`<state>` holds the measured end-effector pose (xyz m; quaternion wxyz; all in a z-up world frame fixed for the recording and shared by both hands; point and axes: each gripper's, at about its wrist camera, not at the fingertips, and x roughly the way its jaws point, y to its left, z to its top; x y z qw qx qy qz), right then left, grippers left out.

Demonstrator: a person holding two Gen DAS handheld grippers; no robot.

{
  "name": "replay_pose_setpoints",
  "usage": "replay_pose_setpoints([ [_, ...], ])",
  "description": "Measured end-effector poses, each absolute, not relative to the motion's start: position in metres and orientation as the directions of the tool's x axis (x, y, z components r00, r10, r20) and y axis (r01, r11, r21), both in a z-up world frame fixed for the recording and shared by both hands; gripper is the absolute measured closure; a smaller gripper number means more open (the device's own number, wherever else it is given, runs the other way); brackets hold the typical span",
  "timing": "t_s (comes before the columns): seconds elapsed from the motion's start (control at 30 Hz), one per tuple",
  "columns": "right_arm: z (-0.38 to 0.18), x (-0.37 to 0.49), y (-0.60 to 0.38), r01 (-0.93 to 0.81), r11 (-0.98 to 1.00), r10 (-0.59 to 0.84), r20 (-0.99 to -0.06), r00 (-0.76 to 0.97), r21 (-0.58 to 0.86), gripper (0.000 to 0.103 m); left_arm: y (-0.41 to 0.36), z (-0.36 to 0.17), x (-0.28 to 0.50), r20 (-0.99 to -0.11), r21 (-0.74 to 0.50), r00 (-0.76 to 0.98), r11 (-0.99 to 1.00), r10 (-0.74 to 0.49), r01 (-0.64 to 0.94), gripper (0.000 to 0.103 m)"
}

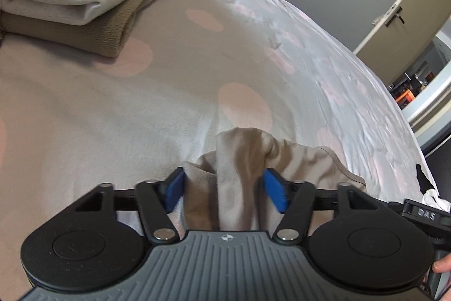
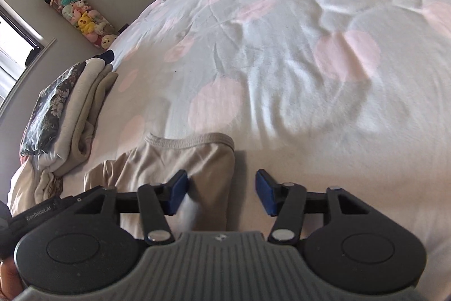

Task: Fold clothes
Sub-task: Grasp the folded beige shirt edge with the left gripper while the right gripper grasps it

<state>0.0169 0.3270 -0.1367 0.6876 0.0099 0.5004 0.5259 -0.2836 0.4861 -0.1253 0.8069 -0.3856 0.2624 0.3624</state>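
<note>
The left gripper [image 1: 225,188] squeezes a bunched beige garment [image 1: 239,160] near the bed [image 1: 112,103] edge (folded clothes [image 1: 70,4] sit farther off). The right gripper [image 2: 221,192] is half open, gripping nothing.

Lying on bed [image 2: 296,52] w/ pale pink-dotted cover: stack of folded clothes [image 1: 70,7] sitting near one edge, floral piece on top; beige garment [image 2: 174,160] bunching up at near side, well apart from stack.
</note>
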Motion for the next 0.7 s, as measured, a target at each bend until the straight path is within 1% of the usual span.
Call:
replay_pose_setpoints([
  [0.07, -0.139, 0.015, 0.335, -0.728, 0.428, 0.73, -0.68, -0.071, 0.536, 0.079, 0.487, -0.126, -0.281, -0.699, -0.443, 0.61, 0.443, 0.374, -0.78, 0.084],
  [0.1, -0.139, 0.014, 0.337, -0.739, 0.421, 0.727, -0.683, -0.073, 0.527, 0.084, 0.488, -0.126, -0.281, -0.696, -0.45, 0.615, 0.443, 0.371, -0.776, 0.09],
  [0.17, -0.136, 0.011, 0.34, -0.756, 0.409, 0.724, -0.686, -0.072, 0.511, 0.091, 0.487, -0.123, -0.28, -0.692, -0.443, 0.618, 0.456, 0.375, -0.772, 0.093],
  [0.27, -0.124, 0.004, 0.341, -0.791, 0.395, 0.725, -0.688, -0.044, 0.467, 0.093, 0.478, -0.109, -0.276, -0.681, -0.392, 0.607, 0.497, 0.409, -0.774, 0.095],
  [0.47, -0.081, -0.02, 0.342, -0.863, 0.342, 0.757, -0.653, 0.019, 0.371, 0.093, 0.456, -0.07, -0.294, -0.614, -0.38, 0.614, 0.495, 0.496, -0.781, 0.096],
  [0.7, -0.018, -0.064, 0.352, -0.921, 0.246, 0.827, -0.561, 0.037, 0.301, 0.094, 0.437, -0.014, -0.344, -0.51, -0.365, 0.594, 0.469, 0.622, -0.804, 0.096],
])
